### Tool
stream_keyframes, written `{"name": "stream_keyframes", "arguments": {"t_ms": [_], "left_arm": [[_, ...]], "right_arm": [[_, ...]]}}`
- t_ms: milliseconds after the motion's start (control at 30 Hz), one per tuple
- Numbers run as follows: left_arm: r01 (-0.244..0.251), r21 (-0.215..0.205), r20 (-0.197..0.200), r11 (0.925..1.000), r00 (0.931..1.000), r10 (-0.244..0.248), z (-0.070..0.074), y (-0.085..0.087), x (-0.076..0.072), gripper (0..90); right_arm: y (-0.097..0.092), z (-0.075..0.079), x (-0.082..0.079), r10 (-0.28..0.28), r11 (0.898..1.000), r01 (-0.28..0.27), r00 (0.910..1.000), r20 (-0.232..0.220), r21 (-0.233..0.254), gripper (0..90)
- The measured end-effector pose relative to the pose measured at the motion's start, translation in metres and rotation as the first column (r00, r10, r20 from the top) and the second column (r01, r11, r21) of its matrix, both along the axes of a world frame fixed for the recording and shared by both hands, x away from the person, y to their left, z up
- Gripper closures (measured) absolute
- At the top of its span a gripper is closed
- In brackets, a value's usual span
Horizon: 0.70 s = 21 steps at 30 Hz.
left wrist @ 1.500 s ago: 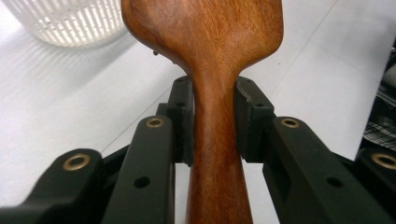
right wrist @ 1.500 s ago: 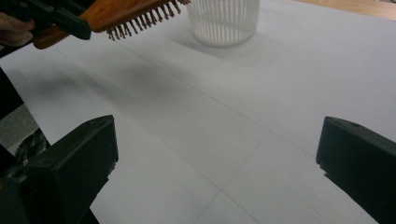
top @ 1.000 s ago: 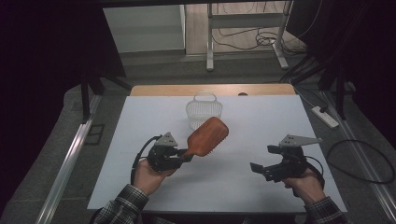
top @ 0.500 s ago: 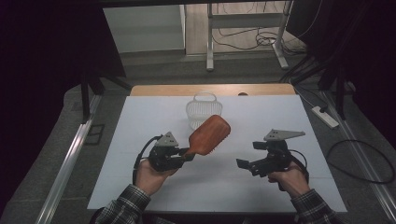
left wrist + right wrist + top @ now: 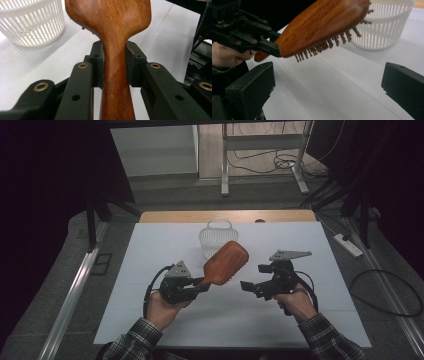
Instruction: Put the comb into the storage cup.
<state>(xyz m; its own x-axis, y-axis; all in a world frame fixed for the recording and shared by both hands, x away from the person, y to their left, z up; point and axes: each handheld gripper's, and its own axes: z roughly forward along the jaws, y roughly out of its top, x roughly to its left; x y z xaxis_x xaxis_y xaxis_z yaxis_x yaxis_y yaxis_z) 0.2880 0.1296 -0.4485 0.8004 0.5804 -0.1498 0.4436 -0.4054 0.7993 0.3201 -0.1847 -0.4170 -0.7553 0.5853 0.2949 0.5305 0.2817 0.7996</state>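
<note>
A wooden paddle hairbrush [image 5: 226, 262] is held up off the table, bristles facing down, by my left gripper [image 5: 201, 285], which is shut on its handle [image 5: 115, 75]. In the left gripper view both pads press the handle's sides. My right gripper [image 5: 248, 287] stands open to the right of the brush, jaws pointing left toward it, nothing between them. In the right gripper view the hairbrush [image 5: 322, 27] hangs above and ahead of the wide-apart jaws, with the left gripper [image 5: 270, 47] at its handle end.
A white slatted plastic basket [image 5: 214, 238] stands behind the brush near the table's far edge; the basket [image 5: 384, 27] sits just beyond the brush head in the right gripper view. The white table [image 5: 150, 250] ends at a wooden strip at the back.
My right gripper has moved left across the table toward the brush. The left gripper and the brush have stayed in place.
</note>
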Motion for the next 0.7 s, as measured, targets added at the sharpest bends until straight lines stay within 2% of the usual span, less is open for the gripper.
{"name": "stream_keyframes", "arguments": {"t_ms": [167,400,700], "left_arm": [[0.000,-0.011,0.003,0.9999,1.0000,0.000,0.000,-0.001,0.000,70.7],[-0.002,-0.020,0.008,0.9998,1.0000,0.003,0.001,-0.001,0.000,70.7],[-0.001,-0.033,0.015,0.9994,0.9999,0.001,0.002,-0.001,-0.001,70.7]], "right_arm": [[0.006,0.002,0.005,-0.007,1.000,0.007,0.9998,-0.018,0.005,0.0],[0.014,0.007,0.010,-0.011,1.000,0.011,0.9999,-0.009,0.022,0.0],[0.024,0.006,0.019,-0.007,0.999,0.010,0.9984,-0.055,0.051,0.0]]}}
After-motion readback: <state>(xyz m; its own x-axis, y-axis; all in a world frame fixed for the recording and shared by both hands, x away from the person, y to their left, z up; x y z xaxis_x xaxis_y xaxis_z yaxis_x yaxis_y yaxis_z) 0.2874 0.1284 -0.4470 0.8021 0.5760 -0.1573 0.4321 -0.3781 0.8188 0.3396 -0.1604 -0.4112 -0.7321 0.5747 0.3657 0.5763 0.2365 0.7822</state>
